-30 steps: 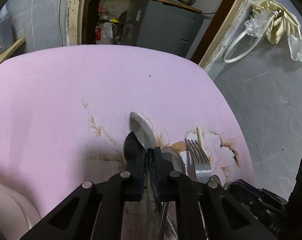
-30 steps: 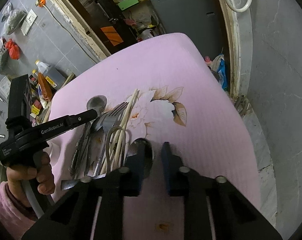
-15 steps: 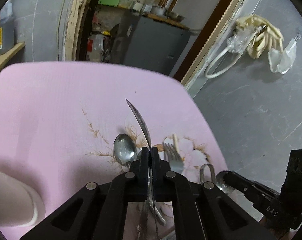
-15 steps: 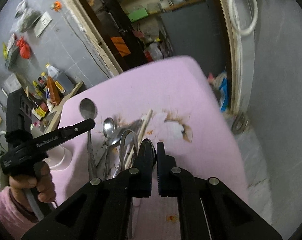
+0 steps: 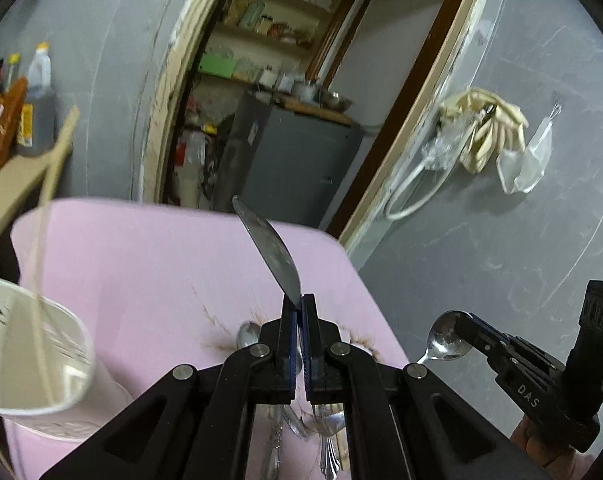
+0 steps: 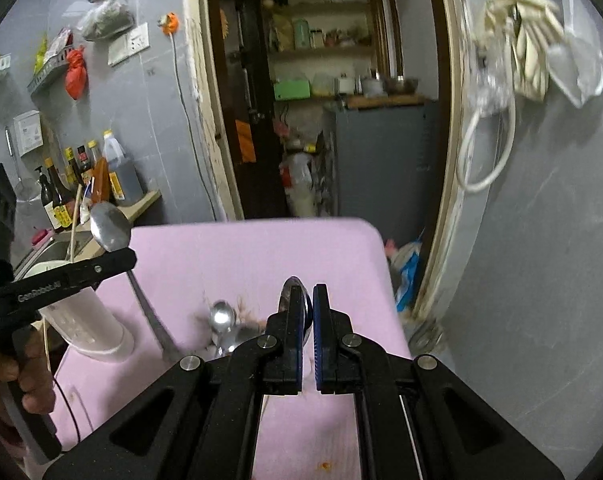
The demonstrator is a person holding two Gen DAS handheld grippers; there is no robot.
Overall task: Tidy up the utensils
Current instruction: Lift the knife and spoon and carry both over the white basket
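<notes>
My left tongs [image 5: 300, 312] are clamped shut on a spoon [image 5: 270, 254], gripped by the neck so its bowl stands clear above the pads. My right tongs [image 6: 308, 312] are shut on a smaller spoon [image 5: 447, 338]. Both are held above the pink table [image 5: 141, 264], probably for transfer to the white cup [image 5: 29, 344], which already stands a chopstick [image 5: 45, 216] upright. Remaining utensils [image 6: 225, 328] lie heaped on the table below.
</notes>
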